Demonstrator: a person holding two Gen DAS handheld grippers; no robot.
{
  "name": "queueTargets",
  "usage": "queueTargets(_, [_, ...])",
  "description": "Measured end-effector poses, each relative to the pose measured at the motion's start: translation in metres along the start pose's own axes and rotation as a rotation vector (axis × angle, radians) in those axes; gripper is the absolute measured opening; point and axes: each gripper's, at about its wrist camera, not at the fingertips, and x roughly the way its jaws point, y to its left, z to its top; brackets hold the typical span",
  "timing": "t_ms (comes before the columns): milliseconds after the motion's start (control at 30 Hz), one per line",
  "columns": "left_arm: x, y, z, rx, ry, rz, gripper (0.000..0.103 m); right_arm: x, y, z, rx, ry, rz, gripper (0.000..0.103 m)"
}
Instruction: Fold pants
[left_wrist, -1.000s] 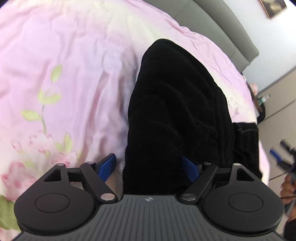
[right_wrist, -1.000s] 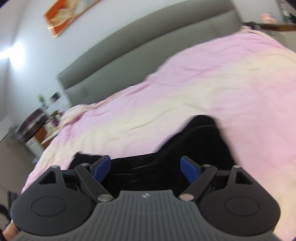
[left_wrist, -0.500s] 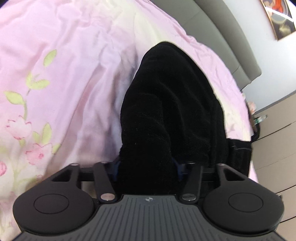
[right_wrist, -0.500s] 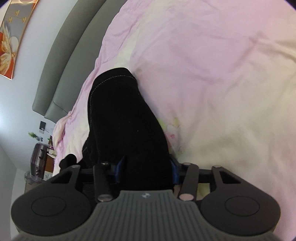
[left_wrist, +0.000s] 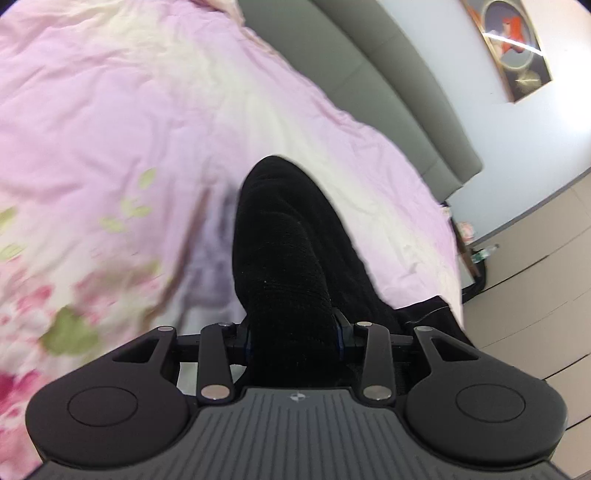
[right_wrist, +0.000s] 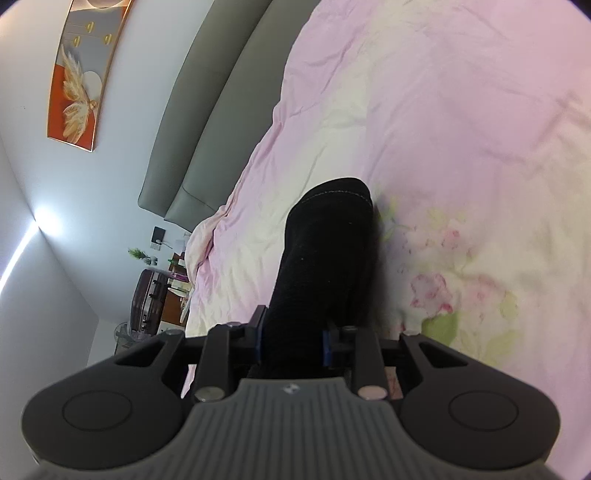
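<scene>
On the left we see our left gripper (left_wrist: 293, 338), whose jaws have just been closing and now pinch a thick bunch of the black pants (left_wrist: 291, 243) between the blue-padded fingers (left_wrist: 340, 334). From that grip the dark knitted cloth runs away toward the far side over the pink floral bedspread (left_wrist: 110, 122), and a further part of the garment trails off to the right near the edge of the bed. Beyond the bedspread stand the grey padded headboard (left_wrist: 388, 74) and a framed picture (left_wrist: 513, 48) on the wall. On the right, our right gripper (right_wrist: 291, 341) has likewise just been closing, and its fingers (right_wrist: 258, 334) clamp another fold of the pants (right_wrist: 325, 251), whose stitched hem shows at the far end. This fold also lies against the bedspread (right_wrist: 461, 129), with the headboard (right_wrist: 207, 122) at far left.
</scene>
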Motion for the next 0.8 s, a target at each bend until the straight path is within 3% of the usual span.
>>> queueTargets(67, [0.007, 0.018, -0.012, 0.004, 0.052, 0.087, 0.043, 0.006, -0.016, -0.011, 0.016, 0.031, -0.086, 0.024])
queueTargets(133, [0.017, 0.032, -0.025, -0.002, 0.083, 0.131, 0.046, 0.021, -0.039, -0.021, 0.014, 0.077, -0.234, 0.024])
queueTargets(233, [0.016, 0.030, -0.025, -0.005, 0.048, 0.150, 0.055, 0.018, -0.059, -0.023, 0.128, 0.073, -0.201, 0.032])
queueTargets(333, [0.009, 0.011, -0.016, 0.092, 0.016, 0.256, 0.063, 0.014, -0.040, -0.023, 0.035, 0.070, -0.251, 0.040])
queueTargets(467, [-0.025, -0.018, -0.007, 0.216, -0.152, 0.420, 0.063, 0.003, -0.026, -0.020, -0.029, -0.014, -0.242, 0.055])
queueTargets(567, [-0.039, -0.048, -0.004, 0.285, -0.232, 0.333, 0.063, 0.007, -0.035, -0.017, 0.022, -0.060, -0.220, 0.059])
queueTargets(667, [-0.024, -0.087, -0.014, 0.372, -0.207, 0.206, 0.063, 0.015, -0.052, -0.023, 0.097, -0.056, -0.225, 0.058])
queueTargets(800, [0.021, -0.135, -0.053, 0.543, -0.172, 0.115, 0.067, 0.024, -0.048, -0.025, 0.102, -0.061, -0.233, 0.058])
